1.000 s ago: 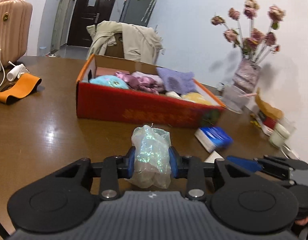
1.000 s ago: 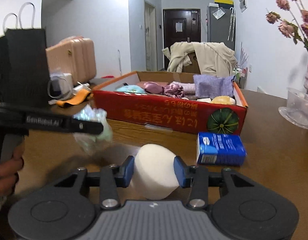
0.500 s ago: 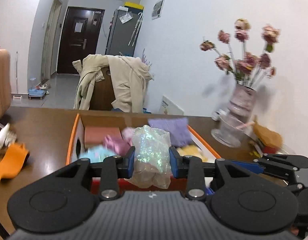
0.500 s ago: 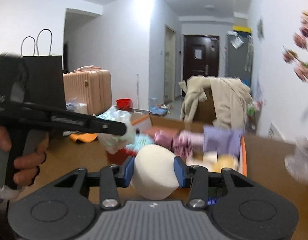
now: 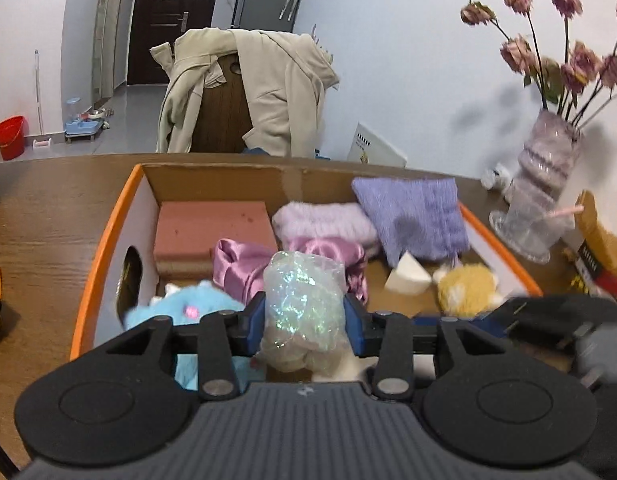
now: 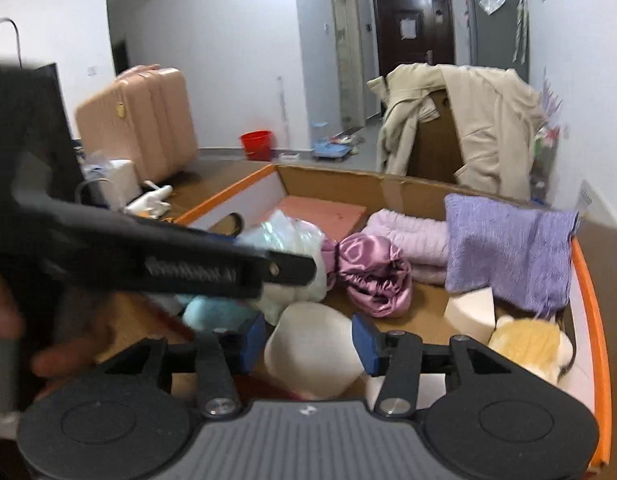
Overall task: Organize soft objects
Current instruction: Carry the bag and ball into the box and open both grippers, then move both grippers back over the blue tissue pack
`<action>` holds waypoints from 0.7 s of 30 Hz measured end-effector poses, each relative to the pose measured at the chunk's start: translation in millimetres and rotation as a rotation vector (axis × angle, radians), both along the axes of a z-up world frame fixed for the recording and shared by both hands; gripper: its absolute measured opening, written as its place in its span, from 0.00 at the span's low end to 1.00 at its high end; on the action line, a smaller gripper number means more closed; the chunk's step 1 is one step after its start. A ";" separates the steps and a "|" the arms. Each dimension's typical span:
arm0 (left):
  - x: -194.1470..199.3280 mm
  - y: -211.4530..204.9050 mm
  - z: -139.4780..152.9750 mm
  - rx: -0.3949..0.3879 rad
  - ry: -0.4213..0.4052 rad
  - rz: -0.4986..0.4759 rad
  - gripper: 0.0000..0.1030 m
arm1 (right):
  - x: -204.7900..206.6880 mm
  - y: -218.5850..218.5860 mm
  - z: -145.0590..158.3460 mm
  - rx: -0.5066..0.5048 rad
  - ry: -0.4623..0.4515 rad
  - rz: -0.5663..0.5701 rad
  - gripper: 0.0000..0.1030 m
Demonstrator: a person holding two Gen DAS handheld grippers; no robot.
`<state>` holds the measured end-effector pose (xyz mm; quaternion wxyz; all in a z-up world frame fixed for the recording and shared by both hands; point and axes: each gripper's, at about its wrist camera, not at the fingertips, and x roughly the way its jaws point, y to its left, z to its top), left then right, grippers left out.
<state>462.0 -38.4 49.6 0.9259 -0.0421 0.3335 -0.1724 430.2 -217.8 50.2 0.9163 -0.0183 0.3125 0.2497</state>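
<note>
1. Iridescent crinkly bag (image 5: 304, 312) sits between the blue pads of the left gripper (image 5: 304, 316); the jaws are opening, pads seem to touch its sides only lightly, grip nearly gone.
2. White sponge (image 6: 312, 356) sits between the right gripper (image 6: 310, 344) pads; those jaws are opening too, with a gap showing on the left pad side.
3. Change: a second ago both grippers hung over bare table short of the box; now both hang over the cardboard box (image 5: 108, 240).
4. Below: blue plush (image 5: 184, 308), satin scrunchie (image 5: 244, 264), purple knit (image 5: 412, 216), yellow plush (image 5: 464, 288).
5. Reading: release into the box is under way; both items should land among the others.
</note>
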 end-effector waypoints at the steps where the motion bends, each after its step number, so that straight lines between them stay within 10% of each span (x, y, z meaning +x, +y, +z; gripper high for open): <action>1: -4.6 1.1 -0.5 -0.004 0.003 -0.001 0.44 | -5.6 -5.2 4.7 -0.005 -0.011 -0.007 0.59; 13: -105.8 21.3 59.6 0.016 -0.142 0.003 0.77 | -108.1 -79.2 94.0 -0.021 -0.254 -0.138 0.69; 21: -210.5 18.8 95.9 -0.009 -0.296 0.063 0.93 | -184.2 -110.0 90.3 0.015 -0.300 -0.141 0.71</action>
